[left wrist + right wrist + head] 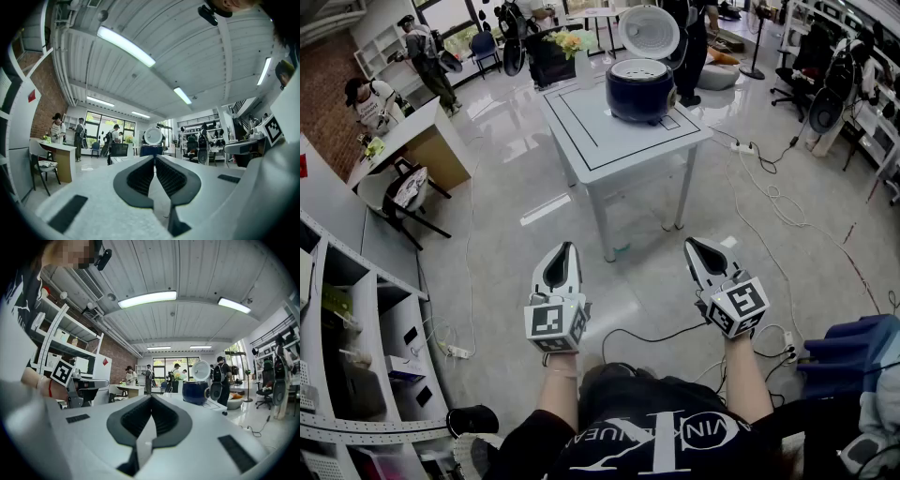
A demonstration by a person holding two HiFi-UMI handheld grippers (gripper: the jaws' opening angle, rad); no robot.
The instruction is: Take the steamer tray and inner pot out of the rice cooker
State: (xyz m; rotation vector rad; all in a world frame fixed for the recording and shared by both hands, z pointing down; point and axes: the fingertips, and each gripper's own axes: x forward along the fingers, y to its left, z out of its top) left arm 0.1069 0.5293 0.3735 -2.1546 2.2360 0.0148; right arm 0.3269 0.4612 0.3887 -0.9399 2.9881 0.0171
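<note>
Closest in, the person's dark shirt (628, 431) fills the bottom of the head view. Just ahead of it the left gripper (569, 247) and right gripper (690, 243) are held level, side by side. Each has its jaws pressed together with nothing between them.

Well beyond them, across the floor, stands a pale grey table (600, 141). On its far part sits the dark blue rice cooker (639, 94), with its white lid (649, 30) swung up and standing open behind. A pale ring (637, 67) shows in the cooker's mouth. From this far off I cannot tell whether it is the steamer tray or the rim of the inner pot.

Nothing appears lifted out yet, so I judge this to be the approach. The next move calls for closing in on the table, parting a gripper's jaws and reaching into the open mouth for the tray, which likely sits above the pot.
</note>
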